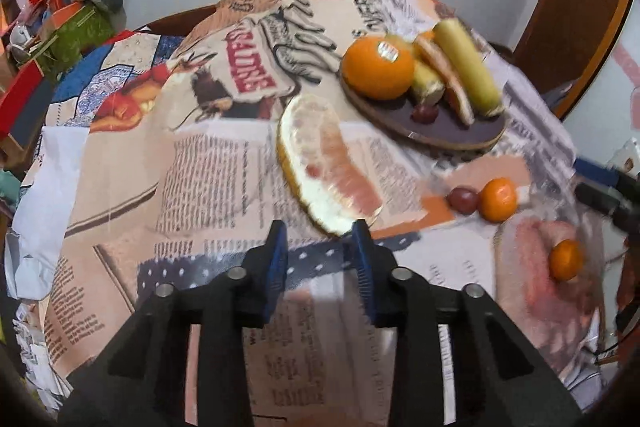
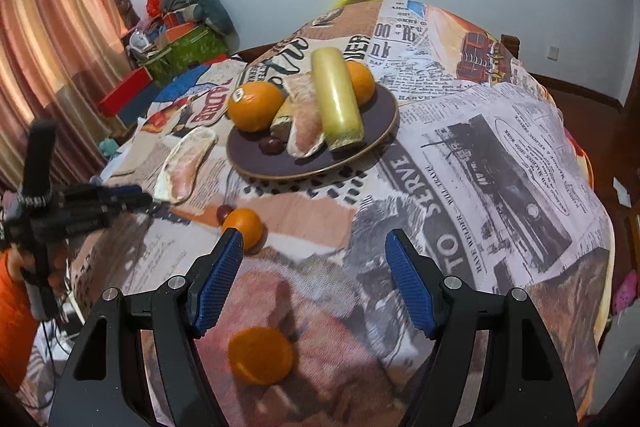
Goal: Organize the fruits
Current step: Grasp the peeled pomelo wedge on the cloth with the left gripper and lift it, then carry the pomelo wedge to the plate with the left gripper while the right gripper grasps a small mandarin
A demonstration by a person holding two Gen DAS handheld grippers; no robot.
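Pomelo wedge is the biggest loose fruit, lying on the newspaper-print tabletop short of the dark plate. It looks light but soft and pulpy, so I would grip it across the firm rind edges, gently. Left tongs stand spread with nothing between them, the wedge's near tip just ahead, touching or almost touching the right-hand pad. Right tongs are spread wide and empty too. Two small mandarins are firm, round and likely to roll: one sits just beyond the right tongs' left pad, beside a grape; the other lies below and between the pads
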